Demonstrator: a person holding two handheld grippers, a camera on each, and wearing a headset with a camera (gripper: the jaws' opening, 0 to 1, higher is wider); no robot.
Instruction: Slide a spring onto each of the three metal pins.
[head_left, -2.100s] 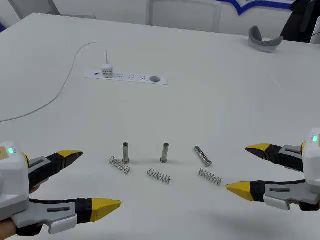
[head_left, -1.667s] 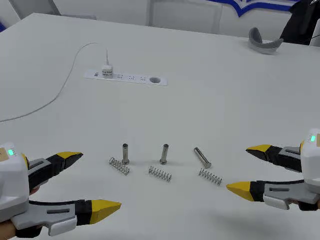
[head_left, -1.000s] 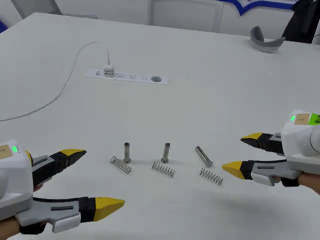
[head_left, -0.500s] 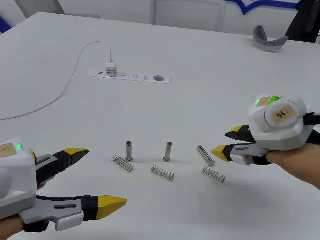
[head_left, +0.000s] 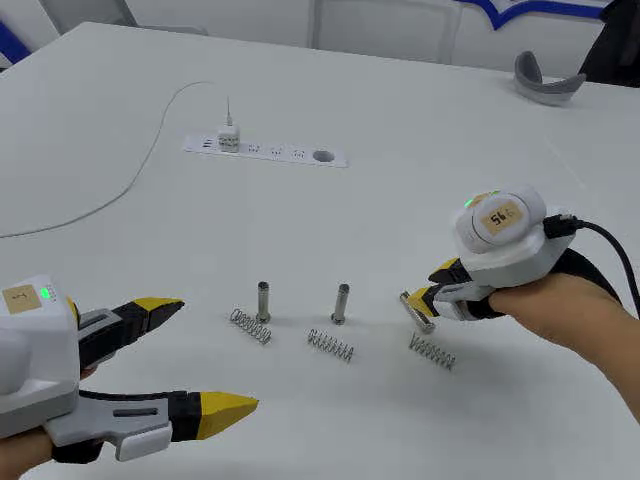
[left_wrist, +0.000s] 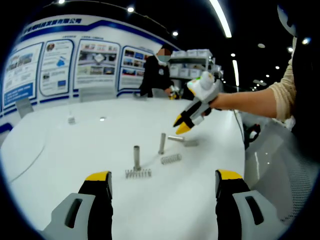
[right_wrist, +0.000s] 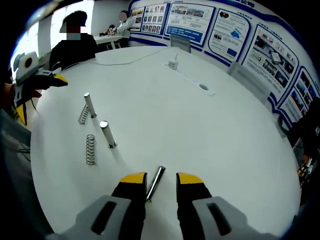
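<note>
Two metal pins (head_left: 263, 300) (head_left: 341, 302) stand upright on the white table, and a third pin (head_left: 417, 312) lies flat to their right. A spring lies in front of each: left spring (head_left: 250, 326), middle spring (head_left: 331, 345), right spring (head_left: 432, 351). My right gripper (head_left: 428, 296) is down at the lying pin (right_wrist: 154, 182), jaws narrowly open on either side of it with a gap showing. My left gripper (head_left: 200, 355) hovers wide open at the near left, well short of the pins (left_wrist: 136, 157) (left_wrist: 162, 143), with nothing between its jaws.
A white power strip (head_left: 265, 153) with a plug and a thin cable (head_left: 120, 185) lies farther back on the table. A grey curved object (head_left: 545, 82) rests at the far right. A black cable (head_left: 600, 240) trails from the right gripper. People stand beyond the table.
My right gripper has moved left and down to the lying pin and narrowed its jaws around it. The left gripper has stayed in place, open.
</note>
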